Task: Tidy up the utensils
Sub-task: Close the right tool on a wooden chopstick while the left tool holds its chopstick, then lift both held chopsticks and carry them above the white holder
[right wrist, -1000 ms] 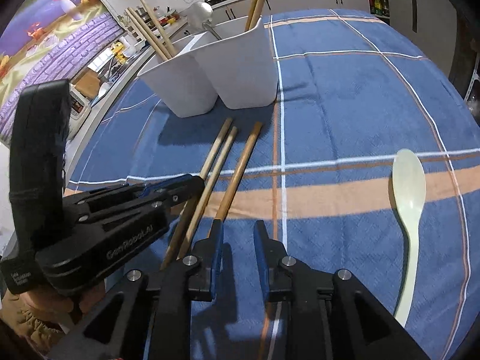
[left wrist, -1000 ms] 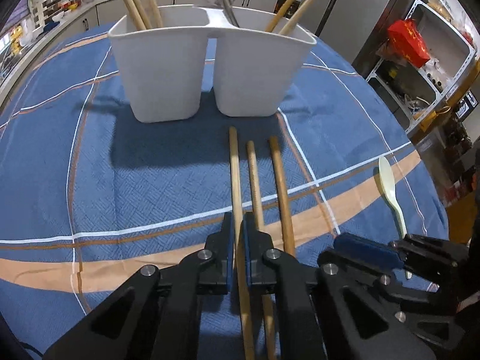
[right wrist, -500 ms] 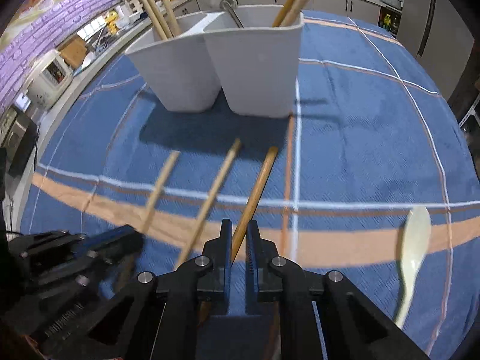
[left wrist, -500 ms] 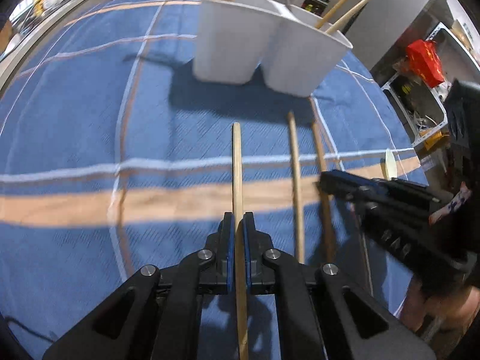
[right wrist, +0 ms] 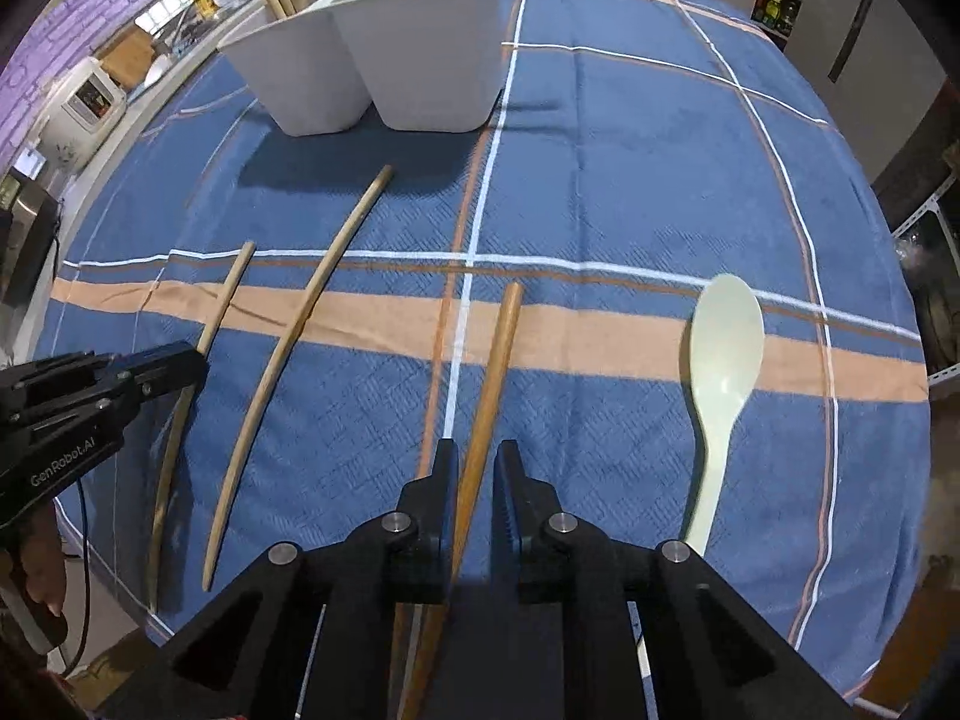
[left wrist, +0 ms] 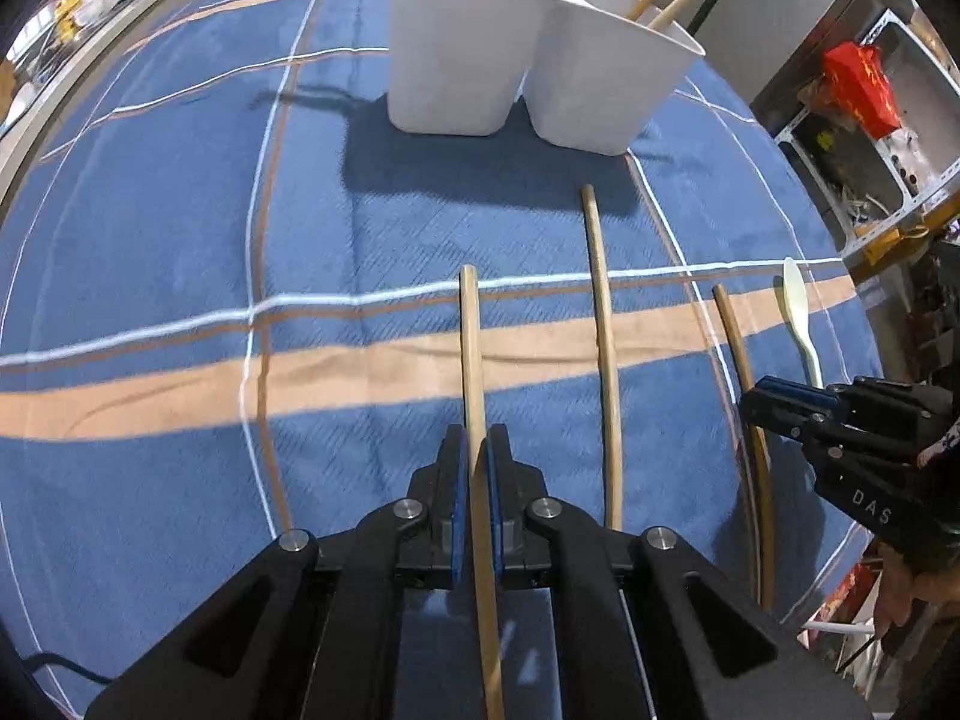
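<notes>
My left gripper (left wrist: 474, 450) is shut on a light wooden chopstick (left wrist: 471, 348) that points toward the white two-compartment holder (left wrist: 528, 54). My right gripper (right wrist: 477, 462) is shut on a darker wooden chopstick (right wrist: 498, 354), which also shows in the left wrist view (left wrist: 735, 336). A third chopstick (left wrist: 603, 324) lies on the cloth between them; it also shows in the right wrist view (right wrist: 306, 312). The holder (right wrist: 384, 54) has several chopsticks and a metal ladle standing in it. A pale plastic spoon (right wrist: 723, 360) lies on the cloth to the right.
The table is covered by a blue plaid cloth (left wrist: 180, 240) with an orange band. A metal shelf with a red bag (left wrist: 858, 84) stands off the right side. Kitchen counters (right wrist: 90, 96) run along the far left.
Both grippers have pulled back from the holder and apart, each carrying its chopstick. The right gripper, open a second ago, has closed on the darker chopstick. The middle chopstick stays on the cloth.
</notes>
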Available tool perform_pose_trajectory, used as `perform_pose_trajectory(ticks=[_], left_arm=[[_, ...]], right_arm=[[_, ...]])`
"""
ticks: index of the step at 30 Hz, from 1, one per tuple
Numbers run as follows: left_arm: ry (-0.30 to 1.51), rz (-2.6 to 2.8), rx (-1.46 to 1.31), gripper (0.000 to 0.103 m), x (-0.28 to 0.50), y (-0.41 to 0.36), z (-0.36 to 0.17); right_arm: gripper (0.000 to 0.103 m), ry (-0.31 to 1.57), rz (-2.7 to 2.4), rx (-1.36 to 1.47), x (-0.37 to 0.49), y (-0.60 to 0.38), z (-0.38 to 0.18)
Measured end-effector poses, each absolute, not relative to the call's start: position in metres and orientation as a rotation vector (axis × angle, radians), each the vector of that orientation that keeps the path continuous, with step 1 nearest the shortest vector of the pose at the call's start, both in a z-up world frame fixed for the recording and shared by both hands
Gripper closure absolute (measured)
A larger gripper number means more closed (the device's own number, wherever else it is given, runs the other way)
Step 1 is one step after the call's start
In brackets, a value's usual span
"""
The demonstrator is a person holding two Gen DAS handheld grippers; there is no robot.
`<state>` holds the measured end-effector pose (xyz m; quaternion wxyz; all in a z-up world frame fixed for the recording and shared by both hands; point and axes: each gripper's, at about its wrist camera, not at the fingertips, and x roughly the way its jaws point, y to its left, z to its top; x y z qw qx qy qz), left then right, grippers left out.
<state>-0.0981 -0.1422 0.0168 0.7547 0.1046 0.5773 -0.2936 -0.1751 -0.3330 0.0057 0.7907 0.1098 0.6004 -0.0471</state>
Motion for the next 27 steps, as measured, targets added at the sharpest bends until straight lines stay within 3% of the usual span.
perform_pose_trajectory(ticks=[13, 18, 27], left_arm=[[1.236, -0.688, 0.286, 0.097, -0.084, -0.168, 0.016], [1.219, -0.667, 0.235, 0.097, -0.085, -0.168, 0.016], [1.044, -0.666, 0.102, 0.098, -0.114, -0.121, 0.070]], right_arm=[[0.087, 1.465, -0.181, 0.164, -0.111, -0.321, 0.004], [0.095, 1.357, -0.129, 0.121, -0.106, -0.300, 0.006], [0.096, 1.056, -0.021, 0.367, -0.148, -0.317, 0.040]])
